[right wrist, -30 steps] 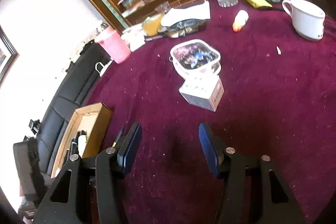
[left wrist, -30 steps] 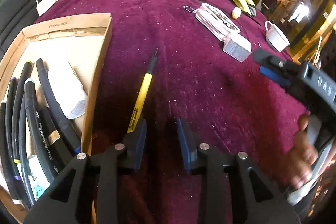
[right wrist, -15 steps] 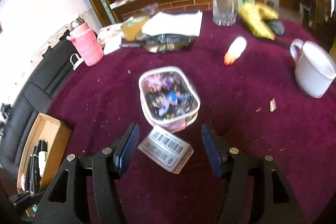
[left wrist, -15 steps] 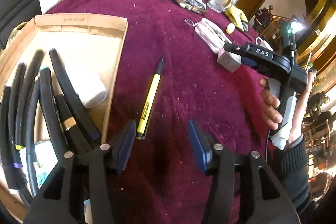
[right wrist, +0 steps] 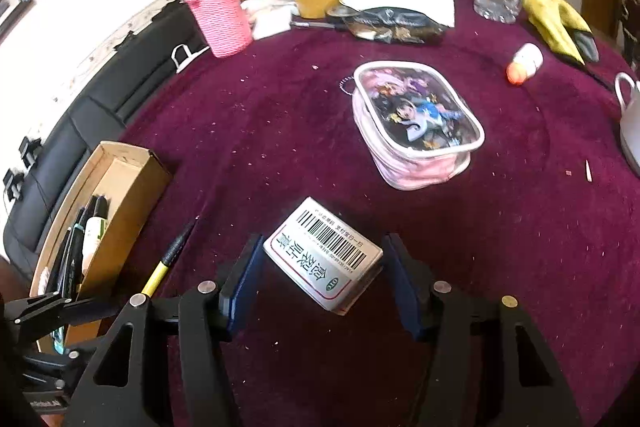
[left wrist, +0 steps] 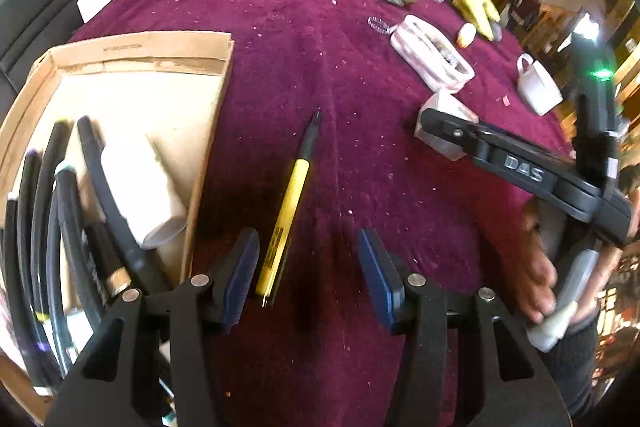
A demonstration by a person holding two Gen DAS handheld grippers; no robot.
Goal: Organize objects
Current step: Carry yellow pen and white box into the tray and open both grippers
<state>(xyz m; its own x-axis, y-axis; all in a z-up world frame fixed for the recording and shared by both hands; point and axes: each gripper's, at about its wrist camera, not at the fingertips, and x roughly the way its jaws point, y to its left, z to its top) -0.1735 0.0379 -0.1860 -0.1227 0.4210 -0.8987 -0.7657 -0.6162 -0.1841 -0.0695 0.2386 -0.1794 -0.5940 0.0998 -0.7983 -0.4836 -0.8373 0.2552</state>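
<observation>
Bare cloth (right wrist: 256,131) between carton (right wrist: 132,183) and pouch (right wrist: 416,131), seemingly.

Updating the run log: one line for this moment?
left gripper: open, beside yellow pen | right gripper: open around barcode box | cardboard box: holds pens

Pen let go, box straddled
Left gripper (left wrist: 308,275) opened off the yellow pen (left wrist: 286,215); right gripper (right wrist: 320,279) now brackets the barcode box (right wrist: 322,253).
</observation>
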